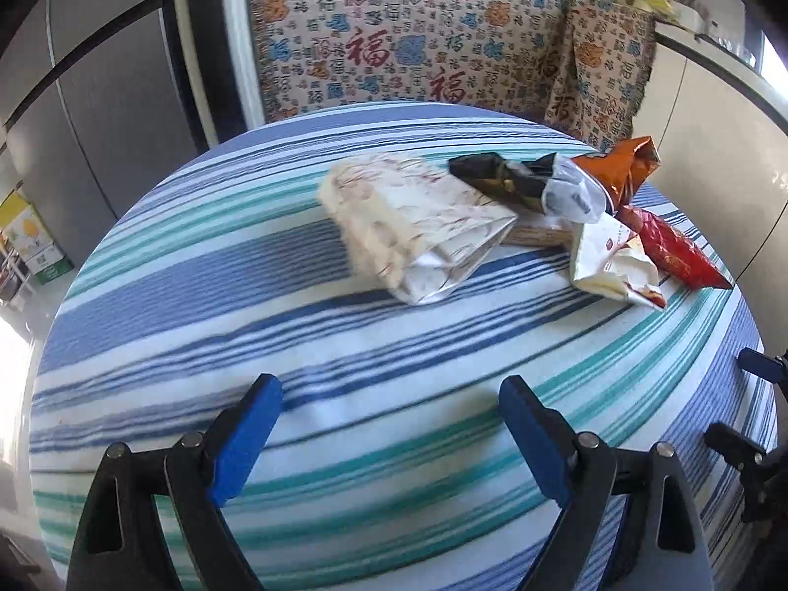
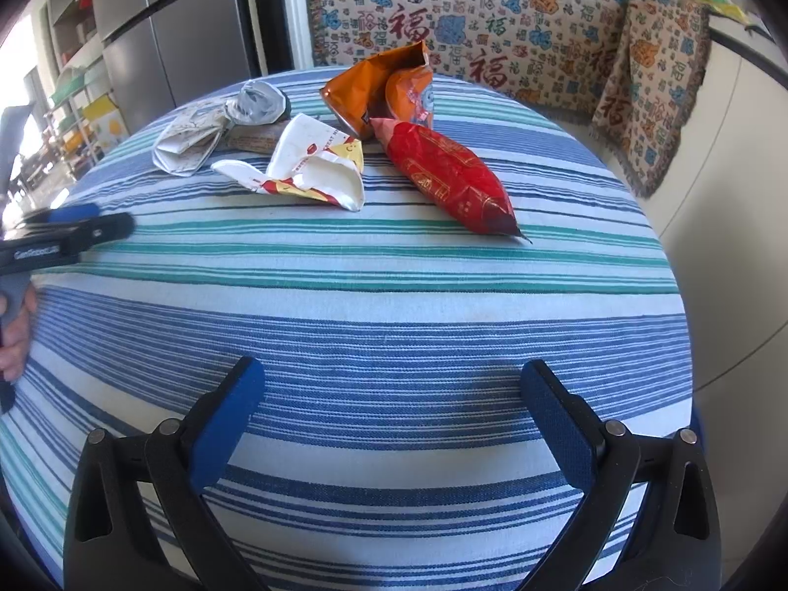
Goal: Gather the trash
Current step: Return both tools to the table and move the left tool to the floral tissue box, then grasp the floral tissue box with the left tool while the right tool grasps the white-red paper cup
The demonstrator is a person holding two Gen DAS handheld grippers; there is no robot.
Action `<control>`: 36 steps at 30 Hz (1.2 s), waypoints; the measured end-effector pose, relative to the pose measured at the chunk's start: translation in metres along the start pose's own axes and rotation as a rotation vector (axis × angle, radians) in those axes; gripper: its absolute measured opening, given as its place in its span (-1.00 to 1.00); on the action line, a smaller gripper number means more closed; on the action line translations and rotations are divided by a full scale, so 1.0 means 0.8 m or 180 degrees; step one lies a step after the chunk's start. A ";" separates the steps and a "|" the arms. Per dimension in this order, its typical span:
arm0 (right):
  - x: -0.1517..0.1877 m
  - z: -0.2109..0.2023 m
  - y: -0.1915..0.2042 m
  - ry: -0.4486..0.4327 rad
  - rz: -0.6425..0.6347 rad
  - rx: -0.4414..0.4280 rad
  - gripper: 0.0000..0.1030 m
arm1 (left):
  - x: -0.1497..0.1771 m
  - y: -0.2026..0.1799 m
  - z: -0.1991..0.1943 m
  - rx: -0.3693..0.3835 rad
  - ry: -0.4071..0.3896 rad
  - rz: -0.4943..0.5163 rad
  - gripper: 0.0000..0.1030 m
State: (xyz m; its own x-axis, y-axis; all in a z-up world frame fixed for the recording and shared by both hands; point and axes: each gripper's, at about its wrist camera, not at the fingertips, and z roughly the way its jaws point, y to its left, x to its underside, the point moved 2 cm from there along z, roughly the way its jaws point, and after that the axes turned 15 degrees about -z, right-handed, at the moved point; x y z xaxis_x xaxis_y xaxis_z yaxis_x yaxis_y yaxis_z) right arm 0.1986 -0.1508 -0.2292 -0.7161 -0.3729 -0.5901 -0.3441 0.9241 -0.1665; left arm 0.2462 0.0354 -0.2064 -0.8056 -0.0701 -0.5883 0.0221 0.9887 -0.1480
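while both tools hang over the striped surface [image 2: 394,295], we see our left tool [image 1: 389,438] and right tool [image 2: 394,423] spread wide, gripping nothing. ahead of the right tool lie a red bag [image 2: 448,172], an orange bag [image 2: 389,88] and a crumpled white wrapper [image 2: 315,167]; a folded paper bag [image 1: 418,221] lies ahead of the left.
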 end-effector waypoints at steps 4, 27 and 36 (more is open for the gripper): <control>0.000 0.000 0.000 0.0000 0.0000 -0.0001 0.99 | -0.032 -0.039 0.034 0.0006 0.0012 0.0062 0.80; 0.000 -0.001 -0.002 0.0002 -0.0003 0.0002 0.99 | -0.079 0.064 -0.038 0.0526 -0.0151 -0.0295 0.79; 0.000 -0.001 -0.002 0.0003 -0.0005 0.0002 0.99 | -0.126 0.057 0.039 0.0651 0.0370 -0.0555 0.75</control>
State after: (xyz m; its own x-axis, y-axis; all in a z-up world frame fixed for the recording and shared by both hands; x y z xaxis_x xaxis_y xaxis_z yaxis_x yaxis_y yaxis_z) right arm 0.1984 -0.1524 -0.2285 -0.7161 -0.3743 -0.5892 -0.3447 0.9236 -0.1679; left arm 0.3467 0.0835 -0.1787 -0.8699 -0.2092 -0.4466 -0.0132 0.9151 -0.4029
